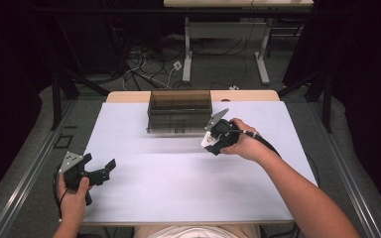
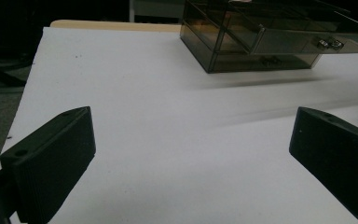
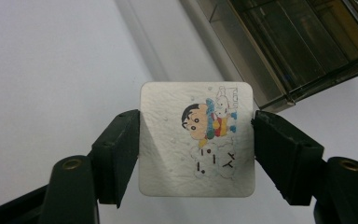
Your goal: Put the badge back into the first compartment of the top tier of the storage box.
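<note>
The left gripper (image 1: 110, 166) is showing as a black body with a grey three-cornered plate (image 1: 71, 161) riding on top, small holes dotting that plate. Its jaws are looking like thick black wedges with finely ribbed inner faces and a small round hole near each top edge. A black cable (image 1: 57, 191) is trailing from it. The right gripper (image 1: 209, 141) is wearing the same grey plate (image 1: 217, 118), and a black cable (image 1: 267, 144) is running back along the forearm. Its jaws are appearing as black blocks, each carried on an arm with a brass-coloured ringed hole. The forearms are showing bare, and a pale garment (image 1: 193, 231) is showing at the person's body.
</note>
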